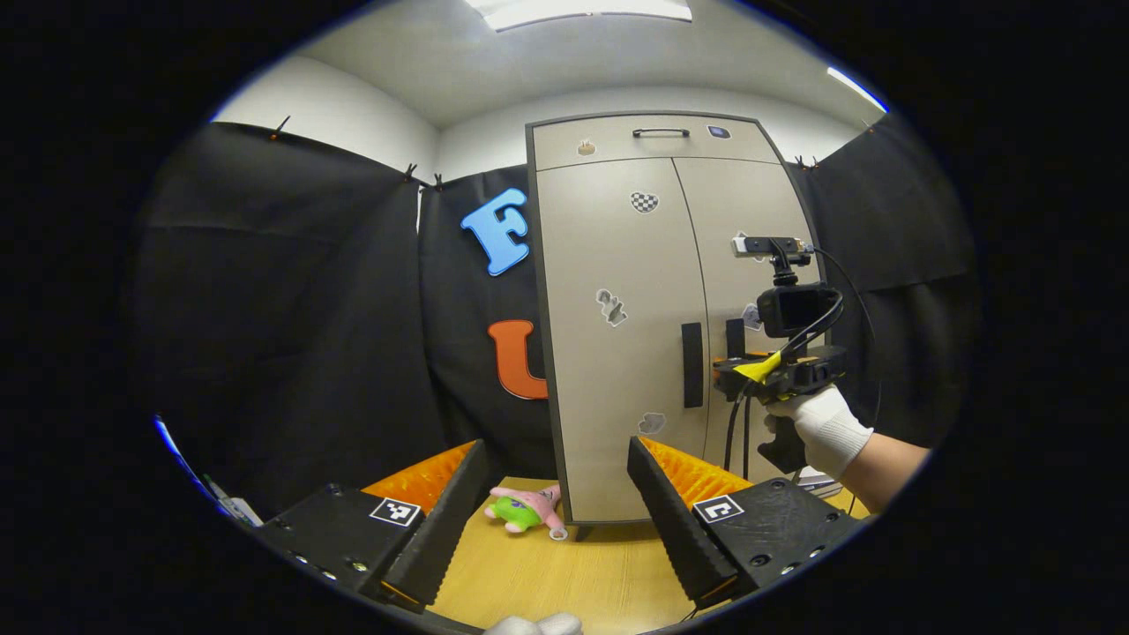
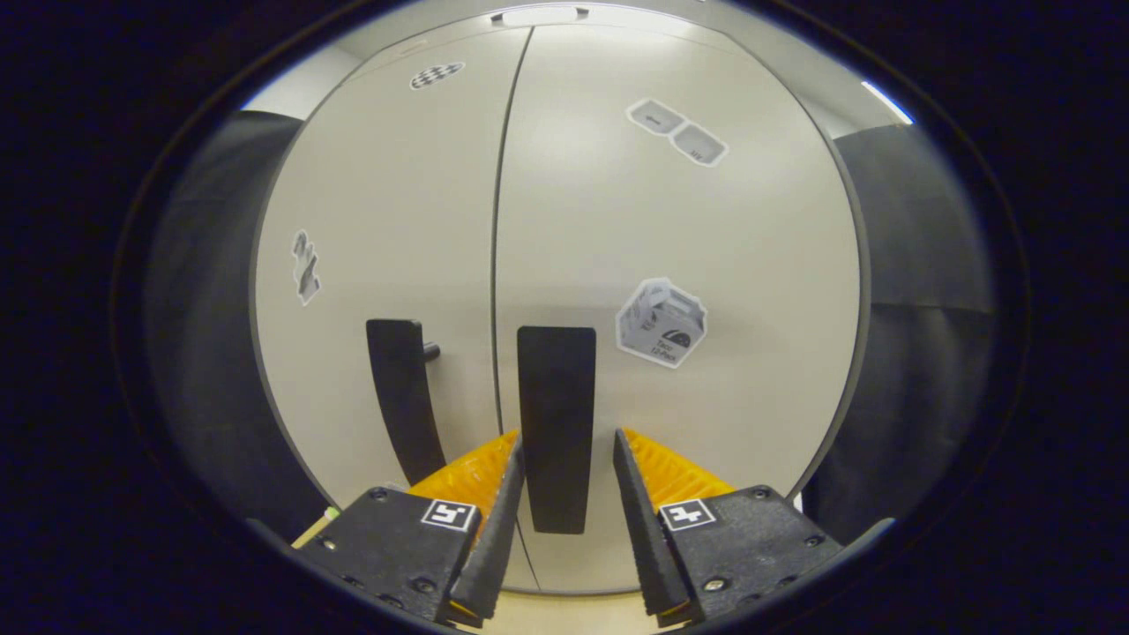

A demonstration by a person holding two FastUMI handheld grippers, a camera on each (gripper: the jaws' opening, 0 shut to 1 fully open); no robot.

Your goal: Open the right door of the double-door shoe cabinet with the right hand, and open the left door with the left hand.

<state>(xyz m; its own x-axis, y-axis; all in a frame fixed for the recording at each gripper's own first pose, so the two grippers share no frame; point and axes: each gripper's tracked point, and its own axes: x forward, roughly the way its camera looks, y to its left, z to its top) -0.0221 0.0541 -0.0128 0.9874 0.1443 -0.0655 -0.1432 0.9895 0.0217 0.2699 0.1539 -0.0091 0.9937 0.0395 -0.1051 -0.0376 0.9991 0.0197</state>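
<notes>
The shoe cabinet stands upright at the back of the wooden surface, against the booth's black cloth, and I judge both doors closed, since the seam between them runs unbroken. The left door and right door each carry a dark vertical handle close to that seam. I have my right claw up close with its fingers apart, straddling the right handle without touching it, lined up so that closing should catch the bar for the pull. In the left gripper view the same claw sits at handle height in a gloved hand. My left claw hangs well back, fingers wide apart and holding nothing, pointed toward the left handle, waiting its turn as I read it. A small plush toy lies near the cabinet's foot.
</notes>
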